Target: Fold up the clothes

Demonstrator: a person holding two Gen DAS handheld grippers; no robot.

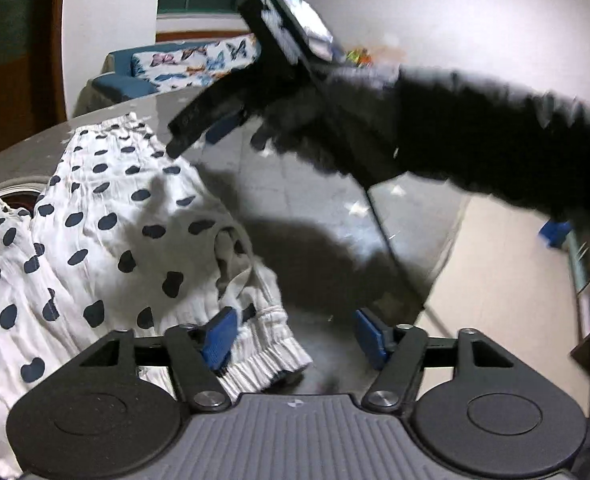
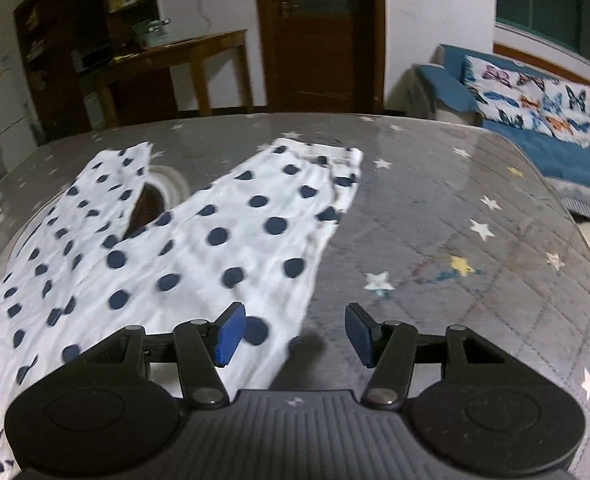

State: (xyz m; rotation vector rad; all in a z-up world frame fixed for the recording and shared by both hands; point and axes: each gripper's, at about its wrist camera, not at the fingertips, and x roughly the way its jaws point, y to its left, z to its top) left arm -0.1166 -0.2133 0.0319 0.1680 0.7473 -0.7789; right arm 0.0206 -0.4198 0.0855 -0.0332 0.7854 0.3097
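White trousers with dark blue dots (image 2: pixel 215 240) lie spread on the grey star-print table (image 2: pixel 475 208), two legs pointing away in the right wrist view. My right gripper (image 2: pixel 291 336) is open and empty, low over the trousers' right edge. In the left wrist view the trousers (image 1: pixel 107 220) lie at left, their elastic waistband (image 1: pixel 271 352) just beyond my left gripper (image 1: pixel 295 336), which is open and empty with one pad (image 1: pixel 219 336) over the waistband. The right gripper (image 1: pixel 231 120) and its black-sleeved arm cross the top of that view, blurred.
A round hole with a white rim (image 2: pixel 163 192) shows in the table between the trouser legs. A blue sofa with a butterfly cushion (image 2: pixel 535 100) stands beyond the table's right side. A wooden desk (image 2: pixel 167 64) and door are at the back. The table's edge (image 1: pixel 447 256) drops to the floor.
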